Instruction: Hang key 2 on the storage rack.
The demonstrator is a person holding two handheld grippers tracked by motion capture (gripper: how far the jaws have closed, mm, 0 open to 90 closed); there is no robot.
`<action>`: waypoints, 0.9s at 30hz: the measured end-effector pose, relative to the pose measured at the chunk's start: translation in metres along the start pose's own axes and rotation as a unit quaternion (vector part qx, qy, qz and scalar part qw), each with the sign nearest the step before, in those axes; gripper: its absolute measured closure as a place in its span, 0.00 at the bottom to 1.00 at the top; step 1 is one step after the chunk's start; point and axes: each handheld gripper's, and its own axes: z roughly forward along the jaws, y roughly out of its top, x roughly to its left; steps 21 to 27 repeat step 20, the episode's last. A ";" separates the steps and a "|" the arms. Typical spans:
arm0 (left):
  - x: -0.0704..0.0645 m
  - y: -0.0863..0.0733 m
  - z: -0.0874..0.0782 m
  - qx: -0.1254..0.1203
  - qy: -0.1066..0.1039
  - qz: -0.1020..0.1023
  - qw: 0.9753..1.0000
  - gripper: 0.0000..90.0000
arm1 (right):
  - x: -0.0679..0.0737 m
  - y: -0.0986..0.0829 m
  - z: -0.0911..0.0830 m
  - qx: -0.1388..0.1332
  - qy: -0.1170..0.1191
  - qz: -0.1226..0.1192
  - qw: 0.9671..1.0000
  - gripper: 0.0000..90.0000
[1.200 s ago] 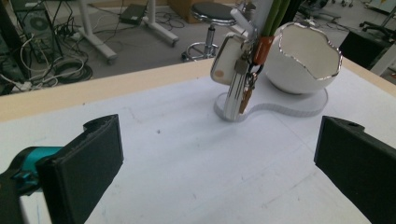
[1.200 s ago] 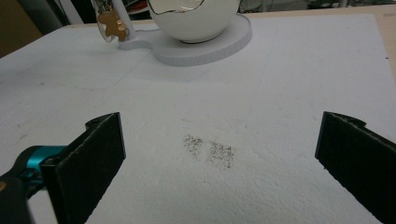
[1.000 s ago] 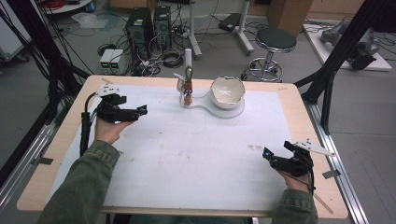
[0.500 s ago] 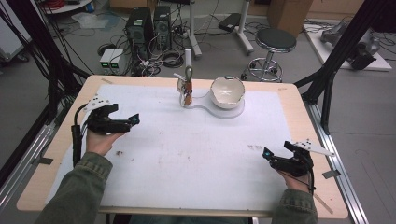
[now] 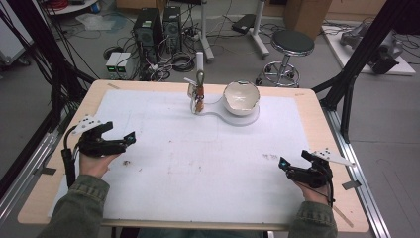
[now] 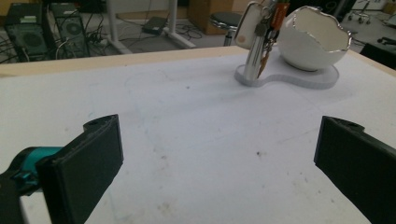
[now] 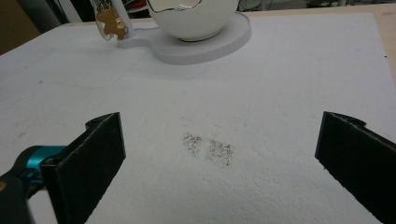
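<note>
Left gripper point(image 5: 130, 137), right gripper point(image 5: 282, 163): jaws wide, empty, near table point(image 5: 148, 99) side edges; keys point(image 5: 198, 96) at far edge, best approached level.

The bowl point(image 5: 241, 97) sits on the stand base point(image 5: 250, 118) at the table's point(image 5: 148, 87) far edge, keys point(image 5: 198, 94) hanging just left of it, both grippers well nearer.

One eggshell-shaped bowl point(image 5: 241, 97) — one white stand point(image 5: 236, 115) — one post point(image 5: 199, 74) hung with keys, two grippers.
</note>
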 end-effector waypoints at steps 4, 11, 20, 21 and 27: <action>0.008 -0.014 -0.012 -0.007 0.021 -0.010 1.000 0.02 | 0.001 0.000 0.000 0.000 -0.002 0.000 1.000 0.01; 0.020 -0.033 -0.030 -0.018 0.048 -0.025 0.998 0.02 | 0.001 -0.001 0.000 0.001 -0.001 -0.002 1.000 0.01; 0.019 -0.042 -0.032 0.001 0.049 -0.017 0.999 0.02 | 0.000 -0.001 0.000 -0.002 -0.001 0.000 1.000 0.01; 0.019 -0.042 -0.032 0.001 0.049 -0.017 0.999 0.02 | 0.000 -0.001 0.000 -0.002 -0.001 0.000 1.000 0.01; 0.019 -0.042 -0.032 0.001 0.049 -0.017 0.999 0.02 | 0.000 -0.001 0.000 -0.002 -0.001 0.000 1.000 0.01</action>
